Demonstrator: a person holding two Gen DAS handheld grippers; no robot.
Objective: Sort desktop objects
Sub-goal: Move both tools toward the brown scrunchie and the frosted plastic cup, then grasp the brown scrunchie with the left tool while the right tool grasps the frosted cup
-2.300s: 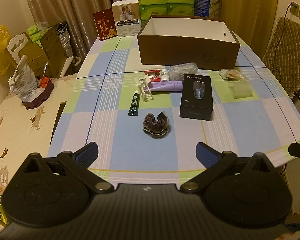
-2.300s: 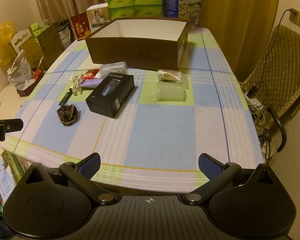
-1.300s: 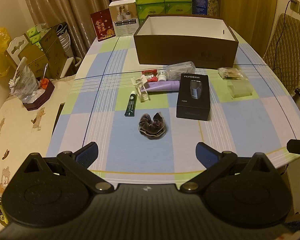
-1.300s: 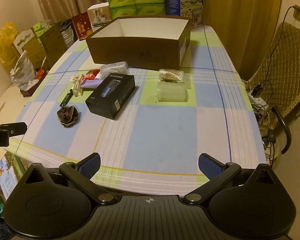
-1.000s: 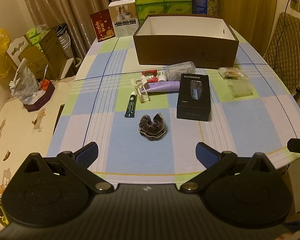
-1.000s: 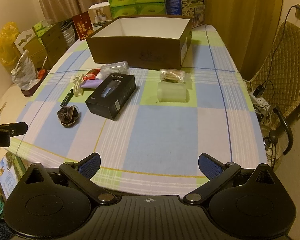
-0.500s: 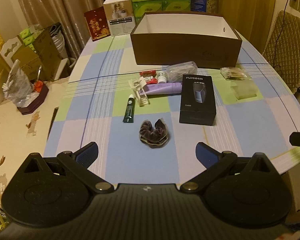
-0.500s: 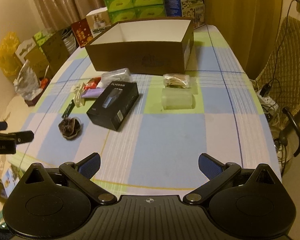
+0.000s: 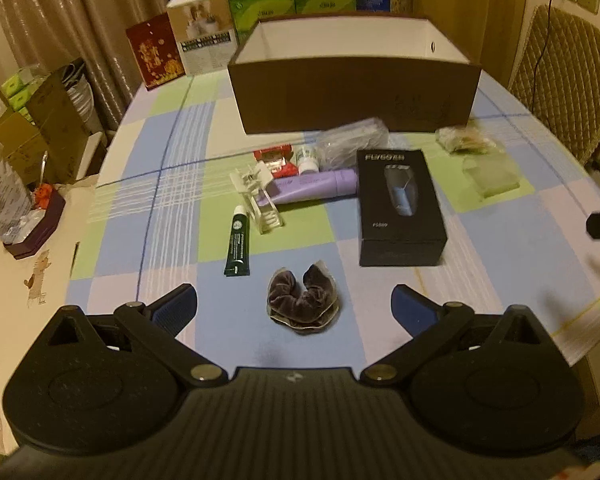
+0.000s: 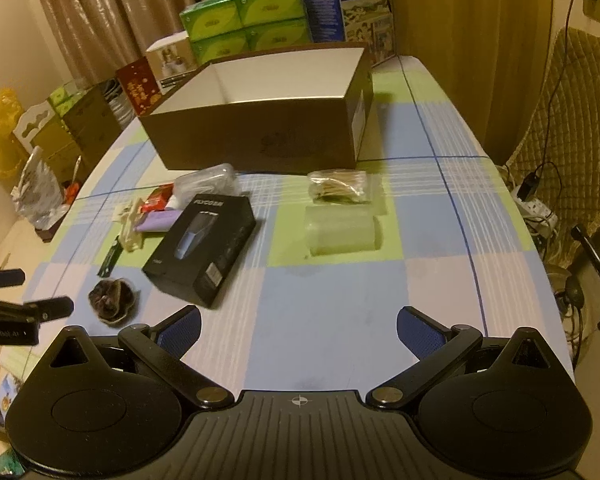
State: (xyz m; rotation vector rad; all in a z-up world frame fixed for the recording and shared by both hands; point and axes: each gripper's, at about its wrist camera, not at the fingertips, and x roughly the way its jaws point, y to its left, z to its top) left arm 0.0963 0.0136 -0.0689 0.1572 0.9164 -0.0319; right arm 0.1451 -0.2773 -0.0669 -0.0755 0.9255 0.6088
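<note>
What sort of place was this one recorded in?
Most likely a home dining or living room: a table under a checked cloth, curtains behind it, a padded chair at its side, and tissue packs stacked against the far end.

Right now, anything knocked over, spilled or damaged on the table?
Nothing stands out. The black shaver box, dark scrunchie, green tube and purple tube all lie flat on the checked tablecloth, loosely grouped in front of the open cardboard box, which sits upright. No spill or damage is visible.
</note>
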